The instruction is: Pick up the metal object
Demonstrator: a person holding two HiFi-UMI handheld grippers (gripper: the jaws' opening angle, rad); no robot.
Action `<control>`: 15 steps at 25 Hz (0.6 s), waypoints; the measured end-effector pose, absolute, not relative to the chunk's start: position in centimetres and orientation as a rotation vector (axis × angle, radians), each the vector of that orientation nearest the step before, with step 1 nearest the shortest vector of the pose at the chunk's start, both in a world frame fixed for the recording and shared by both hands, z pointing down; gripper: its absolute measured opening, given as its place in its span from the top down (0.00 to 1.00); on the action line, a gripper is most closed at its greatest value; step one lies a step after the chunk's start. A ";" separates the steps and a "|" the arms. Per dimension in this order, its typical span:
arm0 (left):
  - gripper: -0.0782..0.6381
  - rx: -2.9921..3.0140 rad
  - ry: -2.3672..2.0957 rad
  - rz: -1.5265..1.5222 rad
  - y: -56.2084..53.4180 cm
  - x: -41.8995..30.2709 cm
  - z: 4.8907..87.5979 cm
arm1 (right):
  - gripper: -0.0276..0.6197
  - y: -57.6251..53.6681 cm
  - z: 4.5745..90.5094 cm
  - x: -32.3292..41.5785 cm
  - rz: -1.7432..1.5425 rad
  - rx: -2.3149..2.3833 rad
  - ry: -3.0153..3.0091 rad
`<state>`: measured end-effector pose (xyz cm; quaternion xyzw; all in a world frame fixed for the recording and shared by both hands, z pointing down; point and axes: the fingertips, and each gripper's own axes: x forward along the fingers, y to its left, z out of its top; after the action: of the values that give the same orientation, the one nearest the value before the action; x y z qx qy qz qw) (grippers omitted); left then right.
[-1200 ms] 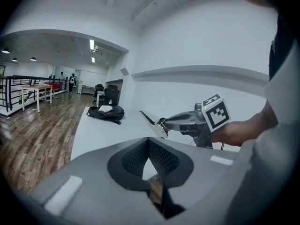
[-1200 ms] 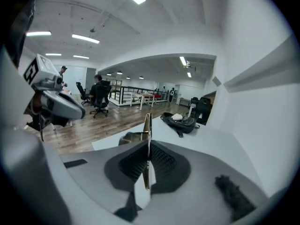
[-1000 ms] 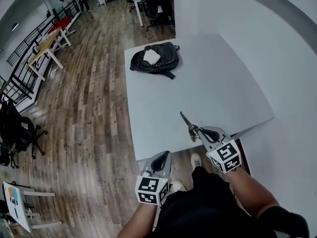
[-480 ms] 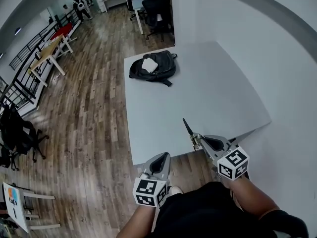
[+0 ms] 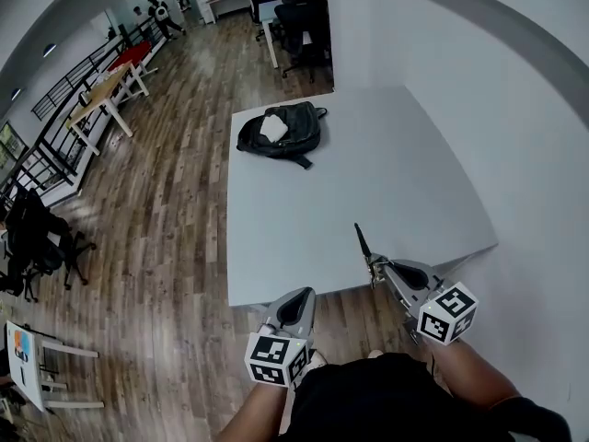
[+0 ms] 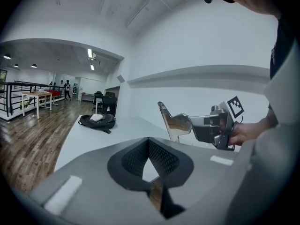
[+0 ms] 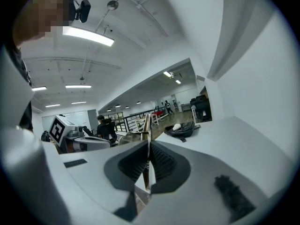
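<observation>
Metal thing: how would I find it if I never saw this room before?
Find the big white table with a black backpack at its far end. Over the near edge, on the person's right, the right gripper is shut on the metal object. It is a thin, shiny, pointed strip sticking out past the jaws, nothing like the soft dark backpack.

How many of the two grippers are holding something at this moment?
1. The right gripper is shut on the metal object, by the near edge of the white table. The left gripper is shut with nothing between its jaws.
</observation>
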<state>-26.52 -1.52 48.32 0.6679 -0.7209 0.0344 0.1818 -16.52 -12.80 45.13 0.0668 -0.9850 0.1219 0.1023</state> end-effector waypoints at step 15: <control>0.88 1.803 -2.148 0.064 -4.2 -18.8 46.6 | 0.94 -15.3 44.4 -8.3 0.382 0.080 -2.926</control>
<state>-18.78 -4.25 46.63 0.6336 -0.7550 0.0225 0.1673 -8.27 -15.33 44.37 0.0270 -0.9868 0.1288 0.0945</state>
